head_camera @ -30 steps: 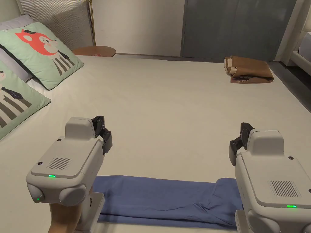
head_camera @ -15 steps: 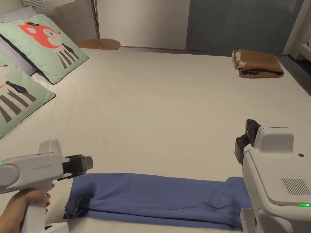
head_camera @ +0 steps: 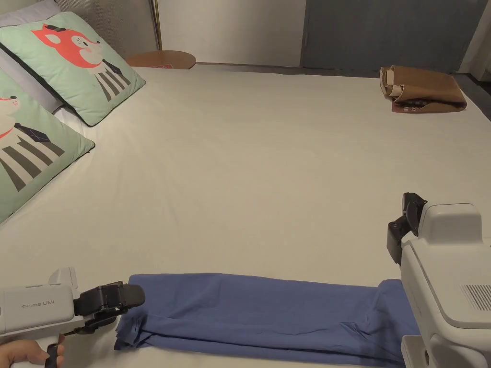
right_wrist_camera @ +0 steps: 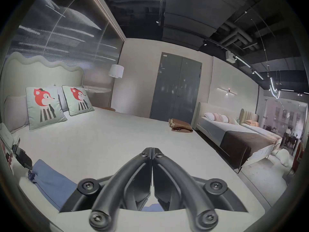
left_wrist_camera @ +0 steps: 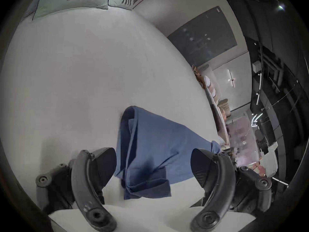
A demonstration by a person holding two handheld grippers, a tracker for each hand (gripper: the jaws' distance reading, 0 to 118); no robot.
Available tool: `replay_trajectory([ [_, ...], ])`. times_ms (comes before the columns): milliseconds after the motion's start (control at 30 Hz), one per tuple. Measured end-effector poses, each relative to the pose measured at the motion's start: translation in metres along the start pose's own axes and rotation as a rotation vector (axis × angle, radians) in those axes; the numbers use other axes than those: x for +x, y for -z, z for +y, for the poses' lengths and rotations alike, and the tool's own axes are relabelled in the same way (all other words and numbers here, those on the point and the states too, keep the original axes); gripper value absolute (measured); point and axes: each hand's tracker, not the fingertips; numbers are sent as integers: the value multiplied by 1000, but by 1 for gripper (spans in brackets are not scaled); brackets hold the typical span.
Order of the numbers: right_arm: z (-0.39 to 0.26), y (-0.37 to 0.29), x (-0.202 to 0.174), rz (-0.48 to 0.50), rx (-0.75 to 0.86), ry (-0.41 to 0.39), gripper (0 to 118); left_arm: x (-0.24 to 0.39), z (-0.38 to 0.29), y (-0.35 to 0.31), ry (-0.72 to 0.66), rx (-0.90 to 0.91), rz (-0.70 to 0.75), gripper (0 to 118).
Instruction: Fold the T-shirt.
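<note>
Lying flat across the near edge of the bed (head_camera: 268,182): the blue T-shirt (head_camera: 259,314), folded into a long narrow strip that runs left to right in the head view. Its left end is bunched, with layered hems showing.

Left gripper (head_camera: 122,302) sits low at the strip's left end, pointing sideways along it, held by a hand (head_camera: 29,352) at the bottom corner. In the left gripper view the left gripper's (left_wrist_camera: 153,167) jaws stand wide apart, with the T-shirt's (left_wrist_camera: 155,145) bunched end in the gap between them. Whether either jaw touches the cloth, can't tell; the fabric isn't pinched.

Right gripper (head_camera: 405,225) is at the strip's right end, its body covering that end in the head view. In the right gripper view its jaws (right_wrist_camera: 152,155) are pressed together tip to tip, nothing between them, pointing out over bare sheet. The T-shirt (right_wrist_camera: 50,180) shows at lower left there, with the left gripper (right_wrist_camera: 22,157) just beside its far end.

Elsewhere on the bed: two green cushions (head_camera: 76,72) with a fox print near the headboard side, and a brown paper bag (head_camera: 424,91) lying on its side at the far right corner, well apart from the T-shirt.
</note>
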Motion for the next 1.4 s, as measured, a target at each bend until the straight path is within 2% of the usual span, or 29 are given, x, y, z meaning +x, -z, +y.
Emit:
replay_trajectory([
  [167,-3,2,2,-14,-8,-7,0,1,-5,18,-9,-38,20,79],
  [200,-4,2,3,-19,-10,-9,0,2,-7,21,-3,-36,22,68],
  [233,-4,3,5,-21,-12,-9,0,4,-9,26,5,-43,37,50],
  [267,-4,3,6,-22,-14,-7,0,7,-12,31,20,-50,48,37],
  [333,-4,3,7,-27,-19,-10,0,13,-16,39,55,-62,78,28],
  [400,-5,2,10,-32,-20,-13,0,22,-19,42,72,-42,82,9],
  [500,-5,2,13,-37,-20,-7,0,36,-24,41,152,-29,133,7],
  [567,-7,3,17,-40,-17,-2,0,70,-37,30,214,-26,159,6],
  [767,-9,8,21,-40,-7,7,0,67,-21,0,189,28,193,5],
  [900,-7,5,21,-39,0,12,0,66,-9,-25,226,58,268,5],
  [933,-7,5,21,-39,2,14,0,47,5,-27,217,60,277,5],
  [1067,-9,5,23,-32,3,21,0,57,9,-34,235,65,350,5],
  [1200,-11,2,23,-26,2,21,0,104,-6,-11,297,31,378,5],
  [1400,-11,-6,34,-34,3,26,0,181,-40,49,402,-51,282,5],
])
